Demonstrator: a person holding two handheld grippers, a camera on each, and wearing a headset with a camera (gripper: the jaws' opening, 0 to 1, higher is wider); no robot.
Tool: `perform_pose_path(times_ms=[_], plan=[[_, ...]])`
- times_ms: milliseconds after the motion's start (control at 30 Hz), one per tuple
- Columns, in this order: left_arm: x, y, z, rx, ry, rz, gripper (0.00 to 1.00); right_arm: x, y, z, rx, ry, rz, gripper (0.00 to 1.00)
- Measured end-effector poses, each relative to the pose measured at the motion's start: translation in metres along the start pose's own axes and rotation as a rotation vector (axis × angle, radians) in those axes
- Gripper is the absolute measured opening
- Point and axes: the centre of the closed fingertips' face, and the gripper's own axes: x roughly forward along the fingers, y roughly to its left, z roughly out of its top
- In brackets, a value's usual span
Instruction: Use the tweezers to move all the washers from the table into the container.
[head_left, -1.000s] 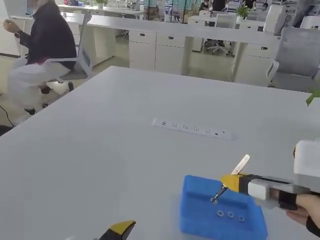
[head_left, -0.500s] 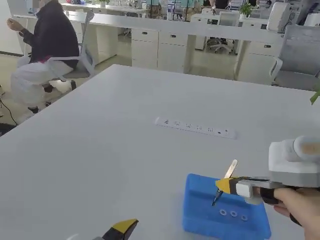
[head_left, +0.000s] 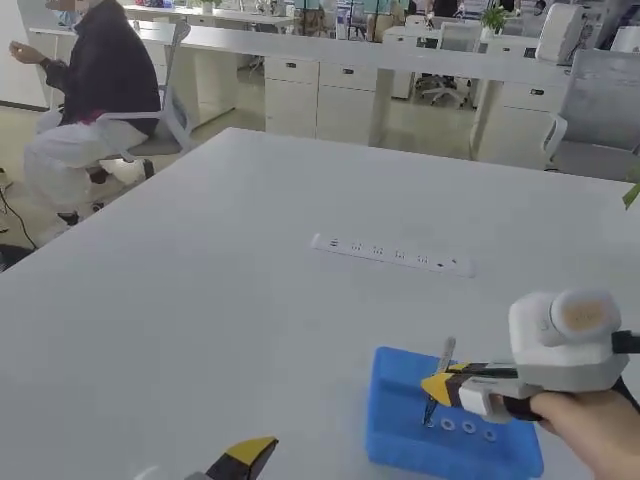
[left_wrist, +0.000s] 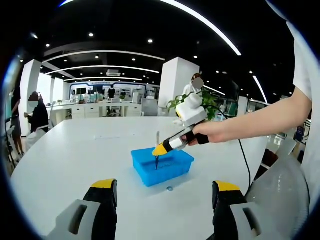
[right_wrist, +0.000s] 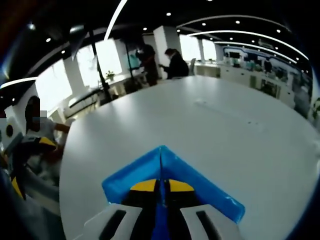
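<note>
A white table (head_left: 200, 330) fills the head view. At 5 o'clock sits a blue container (head_left: 395, 435), shallow and rectangular. Three washers (head_left: 467, 428) lie in a row on its floor.

A hand (head_left: 590, 435) comes in from 4 o'clock holding the right gripper (head_left: 437, 386). Its yellow-tipped jaws are closed together on a pair of tweezers (head_left: 431, 408). The tweezers point steeply downward, with the tips inside the container, just at 9 o'clock of the row of washers. Whether the tips touch the floor is unclear. In the right gripper view the two jaws press against the thin tweezers, one on each side, above a corner of the container.

In the left gripper view the left gripper (left_wrist: 166, 186) hangs low over the table with its jaws wide apart and nothing between them. Beyond them, a loose washer (left_wrist: 169, 188) lies on the table just at 6 o'clock of the container.

A white power strip (head_left: 390, 255) lies on the table at 12 o'clock of the container, well apart from it. A person (head_left: 90, 90) sits on a chair (head_left: 165, 125) beyond the table at 10 o'clock.
</note>
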Motion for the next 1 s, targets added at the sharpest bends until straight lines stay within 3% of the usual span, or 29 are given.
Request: perform_pose_path(times_ms=[133, 300, 667, 867, 1000], plan=[[0.0, 0.0, 0.001, -0.002, -0.003, 0.001, 0.79, -0.003, 0.005, 0.001, -0.03, -0.007, 0.003, 0.04], [0.0, 0.0, 0.001, -0.003, -0.004, 0.003, 0.79, -0.015, 0.011, 0.015, -0.001, -0.09, -0.007, 0.04], [0.0, -0.001, 0.0, 0.003, 0.001, -0.005, 0.79, -0.05, 0.049, 0.035, -0.027, -0.196, 0.022, 0.04], [0.0, -0.002, -0.001, 0.006, 0.003, -0.009, 0.79, -0.061, 0.068, 0.031, -0.021, -0.22, 0.034, 0.04], [0.0, -0.002, -0.001, 0.006, 0.003, -0.01, 0.79, -0.062, 0.078, 0.017, 0.018, -0.223, 0.048, 0.04]])
